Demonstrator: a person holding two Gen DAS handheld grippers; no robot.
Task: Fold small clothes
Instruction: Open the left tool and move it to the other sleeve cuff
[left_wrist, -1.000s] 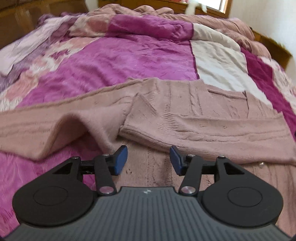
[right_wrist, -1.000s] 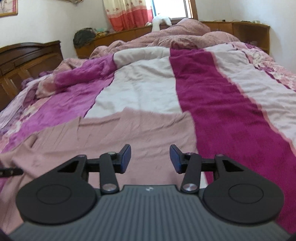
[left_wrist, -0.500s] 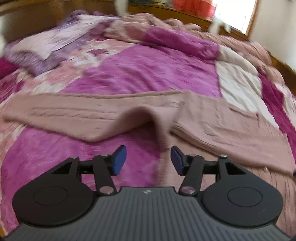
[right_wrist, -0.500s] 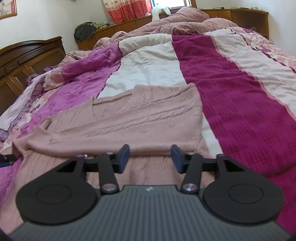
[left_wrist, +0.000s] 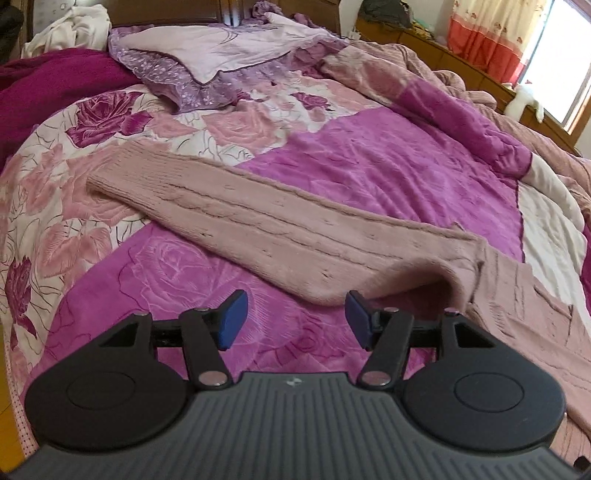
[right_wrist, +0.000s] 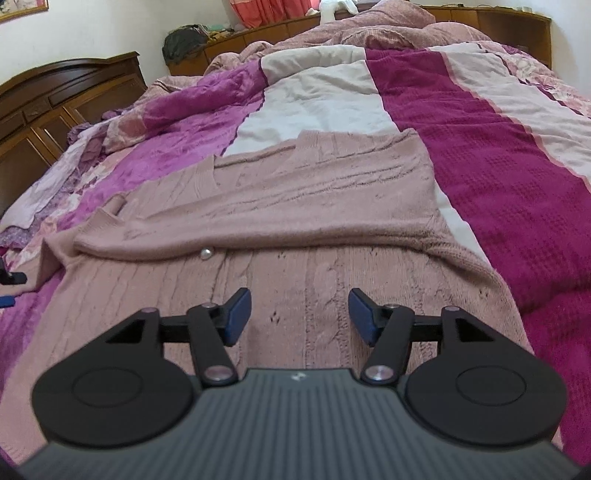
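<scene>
Pink knitwear, a cable-knit sweater (right_wrist: 325, 206), is spread flat on the bed (right_wrist: 498, 173), over a quilt (left_wrist: 369, 162) of magenta, white and rose-print patches. In the right wrist view, one sleeve (right_wrist: 258, 225) is seen folded across the sweater's body, with a small pearly button (right_wrist: 205, 253) showing just below its edge. In the left wrist view, the other sleeve (left_wrist: 258, 218) is seen stretched out to the left, away from the body, its ribbed cuff lying on the rose-print patch; near the shoulder the sleeve is humped up off the quilt.

The left gripper (left_wrist: 295, 319) is held over the magenta quilt just short of that hump, its blue pads (left_wrist: 232, 319) spread apart and nothing between them. The right gripper (right_wrist: 299, 315) is held over the sweater's lower body, its pads (right_wrist: 238, 315) likewise spread wide and empty.

A lilac pillow (left_wrist: 218, 55) is seen at the head of the bed, against a dark wooden headboard (right_wrist: 55, 99).
</scene>
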